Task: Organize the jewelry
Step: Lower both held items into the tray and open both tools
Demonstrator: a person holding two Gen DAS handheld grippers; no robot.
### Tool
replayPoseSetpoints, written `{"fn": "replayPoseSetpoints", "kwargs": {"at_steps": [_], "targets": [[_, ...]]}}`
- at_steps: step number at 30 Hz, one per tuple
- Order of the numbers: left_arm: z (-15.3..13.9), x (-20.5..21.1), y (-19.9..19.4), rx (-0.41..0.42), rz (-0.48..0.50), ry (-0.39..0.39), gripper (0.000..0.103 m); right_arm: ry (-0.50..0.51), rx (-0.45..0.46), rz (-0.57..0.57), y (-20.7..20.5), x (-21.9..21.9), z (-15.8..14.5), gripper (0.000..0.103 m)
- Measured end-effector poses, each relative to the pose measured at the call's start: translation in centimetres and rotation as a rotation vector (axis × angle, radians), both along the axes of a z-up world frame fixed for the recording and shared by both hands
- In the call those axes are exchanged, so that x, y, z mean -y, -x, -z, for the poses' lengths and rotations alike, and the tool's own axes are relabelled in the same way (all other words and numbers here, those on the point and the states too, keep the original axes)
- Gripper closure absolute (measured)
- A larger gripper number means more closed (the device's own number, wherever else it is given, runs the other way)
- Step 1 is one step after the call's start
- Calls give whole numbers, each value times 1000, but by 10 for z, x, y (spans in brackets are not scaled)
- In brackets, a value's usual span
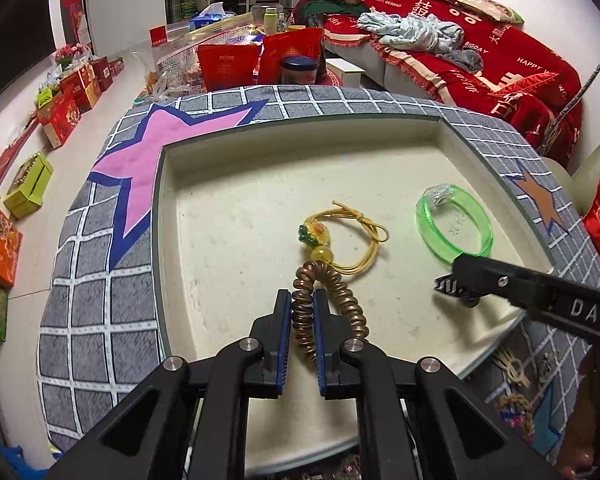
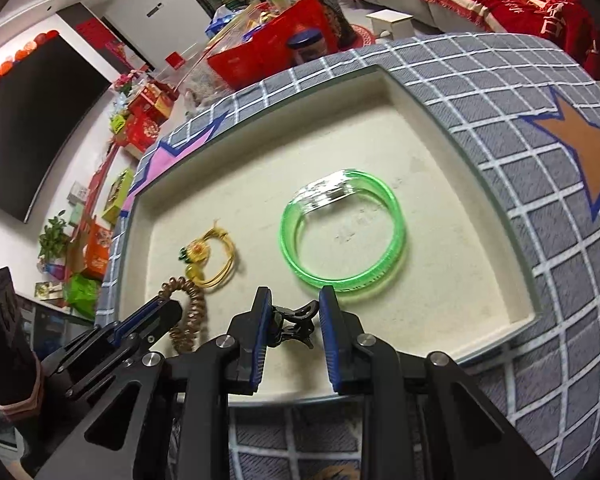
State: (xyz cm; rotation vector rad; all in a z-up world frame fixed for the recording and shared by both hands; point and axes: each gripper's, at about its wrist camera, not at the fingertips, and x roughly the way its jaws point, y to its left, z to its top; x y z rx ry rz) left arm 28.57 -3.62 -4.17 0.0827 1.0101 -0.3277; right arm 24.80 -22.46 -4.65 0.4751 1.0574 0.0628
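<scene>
Cream tray [image 1: 228, 216] sits pale against a grey cloth [image 1: 96, 320] gridded in white, with a pink star [image 1: 156, 148] edged in blue and an orange-brown star [image 2: 584, 148] edged the same. In the tray, a translucent green bangle [image 2: 342, 236], a yellow cord bracelet [image 1: 340, 236] with a green-and-yellow charm, and a bronze-brown coiled hair tie [image 1: 328, 304]. A black claw clip [image 2: 294, 322] shows between blue pads on the black right hand-held gripper [image 2: 294, 312], and there's a red sofa cover [image 1: 480, 52] lettered in white behind.

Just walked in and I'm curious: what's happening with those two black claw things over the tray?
A person is sorting jewelry into a cream tray with two handheld grippers. The left gripper is clamped on a bronze spiral hair tie. The right gripper holds a small black hair claw clip. A green bangle and a yellow cord bracelet lie in the tray.
</scene>
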Motion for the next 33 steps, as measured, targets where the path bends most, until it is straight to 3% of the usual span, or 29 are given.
{"fn": "replayPoseSetpoints", "kwargs": {"at_steps": [11,16,27,32,33], "targets": [[5,9,-5,34,7,-72,75,71,13,-22,-5,-4,-1,75],[2,8,0,37,6,-71,75,45,32,-12,-2,-4,-7,48],[-5,11,4,80,20,-73,75,-12,93,33,25,11,-34,48],[-16,9,9,157,7,-63,75,-20,108,45,41,17,-38,47],[-18,9,10,166,6,-60,58,-22,110,49,43,18,-38,47]]}}
